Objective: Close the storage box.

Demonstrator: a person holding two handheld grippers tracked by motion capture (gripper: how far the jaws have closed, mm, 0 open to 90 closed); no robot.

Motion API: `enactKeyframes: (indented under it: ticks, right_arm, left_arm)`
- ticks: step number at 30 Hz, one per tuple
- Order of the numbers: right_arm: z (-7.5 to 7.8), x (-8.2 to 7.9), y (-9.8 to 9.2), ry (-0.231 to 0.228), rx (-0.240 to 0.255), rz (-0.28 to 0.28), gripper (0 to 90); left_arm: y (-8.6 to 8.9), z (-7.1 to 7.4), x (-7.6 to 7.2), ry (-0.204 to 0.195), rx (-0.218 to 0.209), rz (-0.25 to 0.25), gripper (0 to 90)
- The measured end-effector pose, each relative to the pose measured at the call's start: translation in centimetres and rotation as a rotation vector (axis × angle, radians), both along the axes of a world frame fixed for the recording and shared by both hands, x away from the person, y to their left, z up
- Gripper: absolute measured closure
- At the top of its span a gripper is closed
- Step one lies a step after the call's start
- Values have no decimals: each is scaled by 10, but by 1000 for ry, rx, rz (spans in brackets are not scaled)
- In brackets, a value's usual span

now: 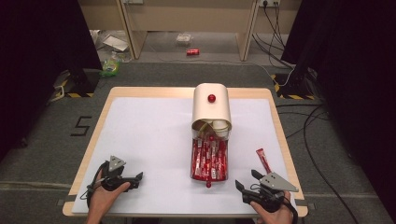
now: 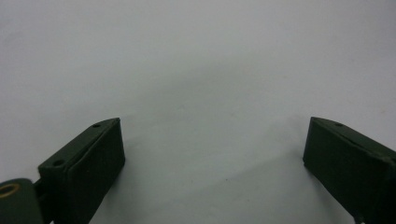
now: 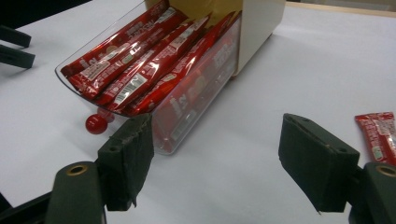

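Drawer: the clear drawer (image 1: 208,161) stands pulled out of the cream box (image 1: 212,106) toward me, full of red sachets (image 3: 140,70) laid lengthwise; its red knob (image 3: 95,123) faces my edge of the table.
Loose sachet: one red sachet (image 1: 263,159) lies flat on the white table (image 1: 149,135) to the right of the drawer, well apart from it.
Done so far: I judge the drawer is opened and nearly all the sachets are in.
Left to do: as I read it, pick up the loose sachet, lay it in the drawer, then push the drawer shut.
Right gripper: my right gripper (image 1: 246,178) sits near the drawer's front right corner, low over the table, jaws wide apart with nothing between them; the loose sachet lies just off its right jaw.
Left gripper: my left gripper (image 1: 138,177) rests well left of the drawer, jaws spread wide, nothing held, bare table under it.
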State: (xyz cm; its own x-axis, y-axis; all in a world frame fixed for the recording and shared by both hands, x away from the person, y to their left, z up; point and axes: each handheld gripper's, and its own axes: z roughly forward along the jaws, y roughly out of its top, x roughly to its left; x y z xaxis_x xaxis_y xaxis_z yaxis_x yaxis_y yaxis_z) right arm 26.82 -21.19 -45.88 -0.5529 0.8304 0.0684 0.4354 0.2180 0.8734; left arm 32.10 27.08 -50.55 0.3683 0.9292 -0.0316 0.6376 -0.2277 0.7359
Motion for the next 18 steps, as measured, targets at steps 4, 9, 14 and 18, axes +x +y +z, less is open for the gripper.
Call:
enactKeyframes:
  ticks: [4, 9, 14, 18]
  right_arm:
    - [-2, -2, 3, 6, -5, 14, 275]
    - [-3, -3, 6, 8, 2, 26, 274]
    - [-5, -3, 12, 14, -1, 47, 267]
    - [-8, -3, 18, 17, -11, 65, 262]
  left_arm:
    - [0, 0, 0, 0, 0, 0, 46]
    - [0, 0, 0, 0, 0, 0, 46]
    - [0, 0, 0, 0, 0, 0, 46]
    - [0, 0, 0, 0, 0, 0, 46]
